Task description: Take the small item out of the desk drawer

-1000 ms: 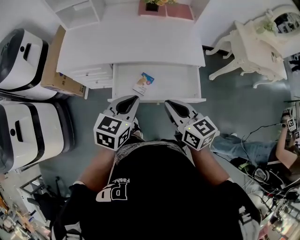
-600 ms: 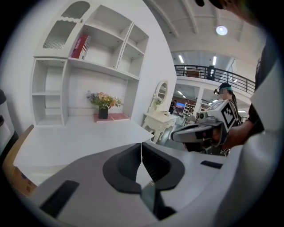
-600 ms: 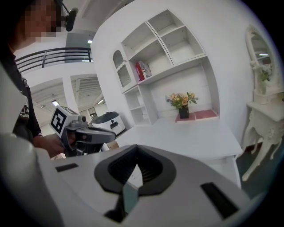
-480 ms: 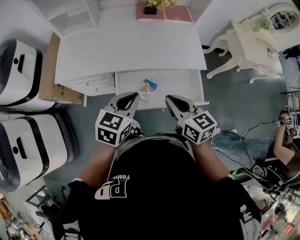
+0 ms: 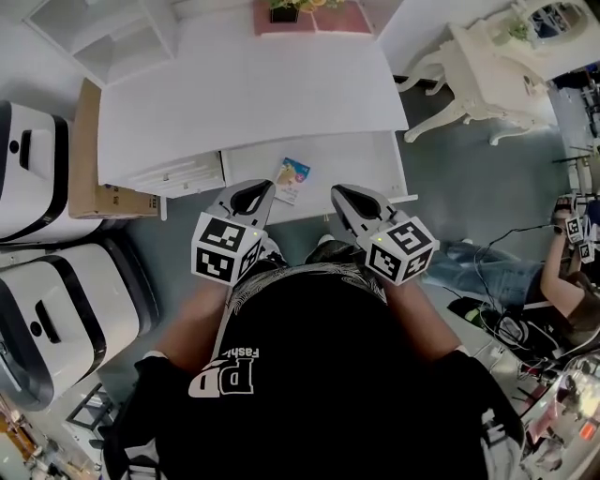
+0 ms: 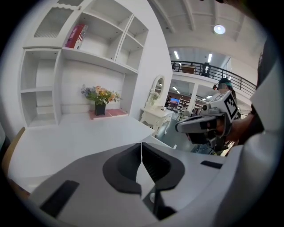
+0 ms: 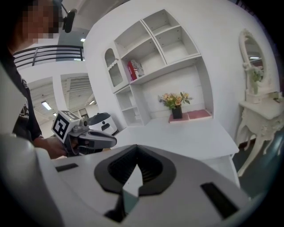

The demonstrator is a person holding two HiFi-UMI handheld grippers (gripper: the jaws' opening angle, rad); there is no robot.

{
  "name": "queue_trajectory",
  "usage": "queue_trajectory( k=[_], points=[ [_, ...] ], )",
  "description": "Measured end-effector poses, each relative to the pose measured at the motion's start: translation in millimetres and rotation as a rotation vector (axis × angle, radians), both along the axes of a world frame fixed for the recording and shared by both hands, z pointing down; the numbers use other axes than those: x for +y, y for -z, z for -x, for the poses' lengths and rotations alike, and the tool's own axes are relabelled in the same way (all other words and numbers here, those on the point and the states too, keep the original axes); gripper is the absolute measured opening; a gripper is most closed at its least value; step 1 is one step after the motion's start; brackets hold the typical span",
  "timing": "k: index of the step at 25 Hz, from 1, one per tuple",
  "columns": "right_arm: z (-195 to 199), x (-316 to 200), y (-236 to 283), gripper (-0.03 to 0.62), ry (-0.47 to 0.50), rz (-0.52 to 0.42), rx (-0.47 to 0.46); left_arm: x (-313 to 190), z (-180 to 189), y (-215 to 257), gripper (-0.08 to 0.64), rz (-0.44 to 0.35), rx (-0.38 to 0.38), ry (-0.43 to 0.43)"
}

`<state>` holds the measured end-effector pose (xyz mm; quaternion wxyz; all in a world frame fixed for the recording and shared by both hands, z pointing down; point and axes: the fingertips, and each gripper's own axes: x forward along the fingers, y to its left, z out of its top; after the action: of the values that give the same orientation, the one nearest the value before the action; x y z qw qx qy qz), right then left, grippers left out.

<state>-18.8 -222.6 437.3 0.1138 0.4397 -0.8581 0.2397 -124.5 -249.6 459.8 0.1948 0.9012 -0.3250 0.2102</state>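
The white desk (image 5: 253, 89) has its drawer (image 5: 366, 169) pulled open. In the drawer's left part lies a small colourful packet (image 5: 292, 178), flat and untouched. My left gripper (image 5: 262, 187) hovers at the drawer's front edge, just left of the packet, jaws shut and empty. My right gripper (image 5: 339, 192) hangs level with it at the front edge, right of the packet, also shut on nothing. The left gripper view has the left gripper (image 6: 141, 144) closed over the desktop, with the right gripper (image 6: 208, 122) beside it. The right gripper view has the right gripper (image 7: 136, 146) closed, with the left gripper (image 7: 86, 135) at the left.
Two white rounded machines (image 5: 33, 178) (image 5: 56, 314) and a cardboard box (image 5: 89, 155) stand left of the desk. A shelf unit (image 5: 122, 37) and a flower pot (image 5: 298, 7) are at the back. An ornate white dressing table (image 5: 487, 56) stands right; a person (image 5: 553, 286) sits on the floor.
The head view has shifted a little. Both grippers stay shut at the drawer's front edge, and the packet lies where it was.
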Motion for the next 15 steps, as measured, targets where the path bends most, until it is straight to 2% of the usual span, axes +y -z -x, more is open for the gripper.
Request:
queue_trajectory(
  k=[6,11,15],
  points=[
    [-11.2,-7.5,-10.7,0.009,0.015,0.026,-0.008,-6.9,-13.6,-8.6,0.017,0.025,-0.018,0.001],
    [-28.6,-24.1,-17.9,0.009,0.041,0.047,-0.016,-16.2,-27.4,-14.8,0.017,0.035,-0.037,0.039],
    [-39.4,-41.6,-19.5,0.009,0.074,0.041,-0.014,-26.3,-36.2,-42.7,0.017,0.071,-0.075,0.060]
  ],
)
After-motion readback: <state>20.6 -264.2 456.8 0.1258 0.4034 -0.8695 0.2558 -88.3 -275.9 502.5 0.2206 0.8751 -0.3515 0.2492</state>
